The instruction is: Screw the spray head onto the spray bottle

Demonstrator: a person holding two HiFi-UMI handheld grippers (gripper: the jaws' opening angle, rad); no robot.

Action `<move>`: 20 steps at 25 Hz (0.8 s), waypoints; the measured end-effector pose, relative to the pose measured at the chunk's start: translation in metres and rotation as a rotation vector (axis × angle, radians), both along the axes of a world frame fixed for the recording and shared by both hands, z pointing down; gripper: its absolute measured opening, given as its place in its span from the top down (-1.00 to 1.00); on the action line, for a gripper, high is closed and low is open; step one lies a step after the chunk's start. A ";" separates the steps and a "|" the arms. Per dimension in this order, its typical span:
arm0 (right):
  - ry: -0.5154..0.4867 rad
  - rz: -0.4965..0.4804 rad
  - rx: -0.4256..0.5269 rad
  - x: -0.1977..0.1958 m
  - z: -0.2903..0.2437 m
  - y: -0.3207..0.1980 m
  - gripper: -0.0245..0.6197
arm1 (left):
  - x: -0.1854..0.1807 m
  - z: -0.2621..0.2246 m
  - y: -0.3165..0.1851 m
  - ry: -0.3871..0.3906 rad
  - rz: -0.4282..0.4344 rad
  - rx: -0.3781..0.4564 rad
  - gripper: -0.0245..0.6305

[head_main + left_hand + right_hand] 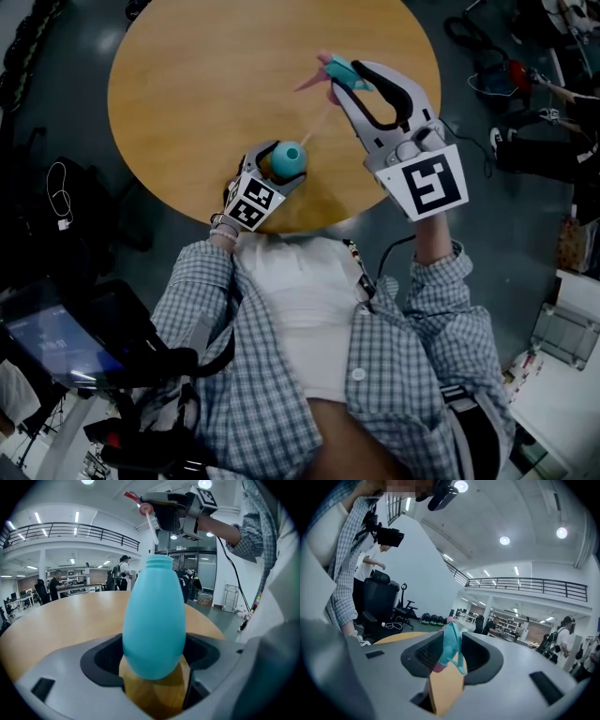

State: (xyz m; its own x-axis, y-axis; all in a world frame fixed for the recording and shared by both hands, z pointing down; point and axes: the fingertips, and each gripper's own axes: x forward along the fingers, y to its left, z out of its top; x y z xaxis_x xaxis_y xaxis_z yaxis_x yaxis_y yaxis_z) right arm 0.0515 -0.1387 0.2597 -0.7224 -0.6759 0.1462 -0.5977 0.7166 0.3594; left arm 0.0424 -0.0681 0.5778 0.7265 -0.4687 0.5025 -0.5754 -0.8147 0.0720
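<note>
Right gripper (343, 79) pinched the spray head (451, 645) above the open bottle (153, 620), apparently to line up its tube (319, 120), while the left gripper (281, 167) clamped that bottle upright on the table (187, 84).

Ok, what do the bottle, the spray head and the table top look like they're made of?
Spray bottle: likely plastic, opaque teal, with a smooth matte skin and soft highlights. Spray head: probably moulded plastic, a teal body with pink parts. Its thin pale dip tube looks like flexible plastic. Table: wood-look top, even tan with a low sheen. Whether it is solid wood or laminate, I cannot tell.
</note>
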 end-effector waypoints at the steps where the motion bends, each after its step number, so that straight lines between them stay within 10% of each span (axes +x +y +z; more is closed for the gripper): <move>1: 0.012 -0.007 0.003 -0.003 0.004 0.002 0.57 | 0.000 0.000 0.000 0.000 0.000 0.000 -0.30; 20: 0.163 -0.018 0.008 -0.043 0.134 0.053 0.57 | 0.000 0.001 0.000 0.005 0.000 -0.009 -0.30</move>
State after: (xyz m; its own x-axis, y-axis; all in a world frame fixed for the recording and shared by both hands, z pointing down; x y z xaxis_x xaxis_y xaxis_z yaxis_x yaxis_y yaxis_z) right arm 0.0088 -0.0854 0.3939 -0.7015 -0.6645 0.2577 -0.5179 0.7237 0.4562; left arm 0.0425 -0.0677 0.5786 0.7295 -0.4639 0.5027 -0.5745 -0.8143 0.0823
